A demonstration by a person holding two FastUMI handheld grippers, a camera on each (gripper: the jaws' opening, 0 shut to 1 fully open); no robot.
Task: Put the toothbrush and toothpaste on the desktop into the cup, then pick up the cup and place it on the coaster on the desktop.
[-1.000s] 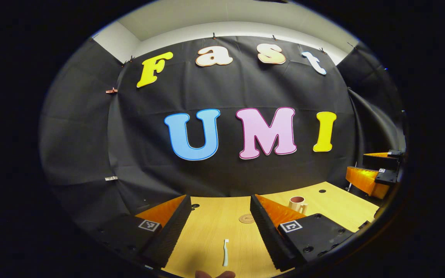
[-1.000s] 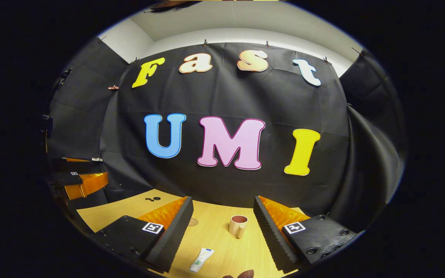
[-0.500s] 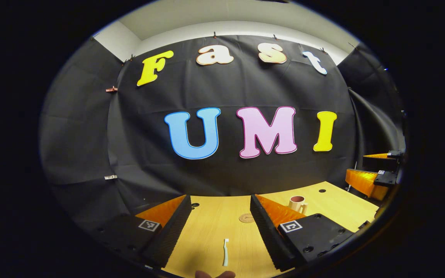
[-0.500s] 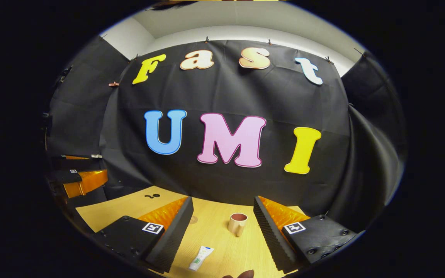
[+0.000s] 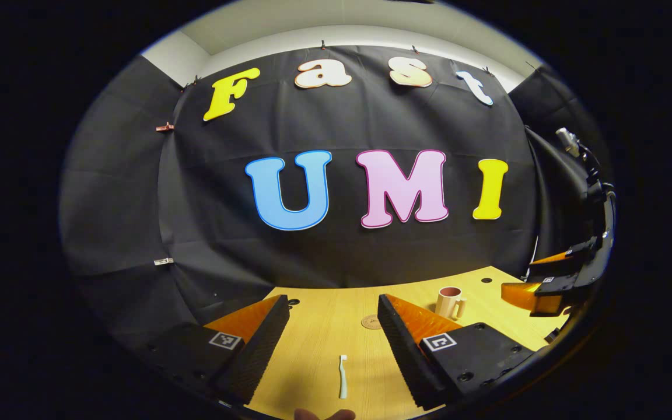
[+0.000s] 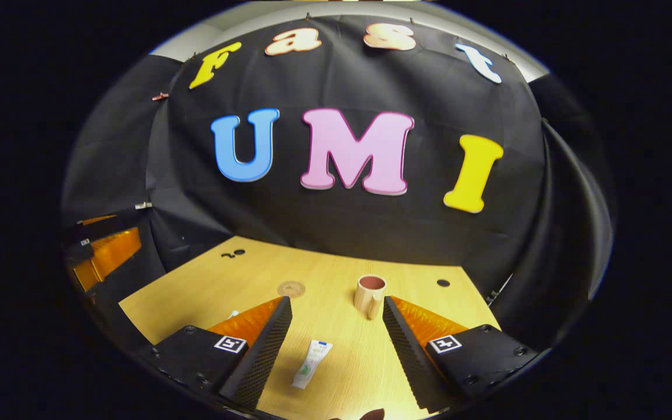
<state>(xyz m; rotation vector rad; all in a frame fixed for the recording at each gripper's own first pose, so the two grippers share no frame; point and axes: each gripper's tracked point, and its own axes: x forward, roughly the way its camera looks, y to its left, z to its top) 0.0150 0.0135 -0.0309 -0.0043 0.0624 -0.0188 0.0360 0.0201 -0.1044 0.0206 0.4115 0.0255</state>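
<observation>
My left gripper (image 5: 331, 335) hangs above the desktop (image 5: 324, 332), fingers spread wide, gripping nothing. The toothbrush (image 5: 342, 377) lies flat between them, near me. Farther off sits the coaster (image 5: 371, 321); the cup (image 5: 448, 301) stands upright to its right. My right gripper (image 6: 336, 344) is likewise spread and empty. The toothpaste (image 6: 311, 364) lies flat between its fingers, with the cup beyond it and the coaster far left of the cup.

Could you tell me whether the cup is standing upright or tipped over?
Upright: the cup stands on the desktop, its round rim facing up, handle toward the camera.
</observation>
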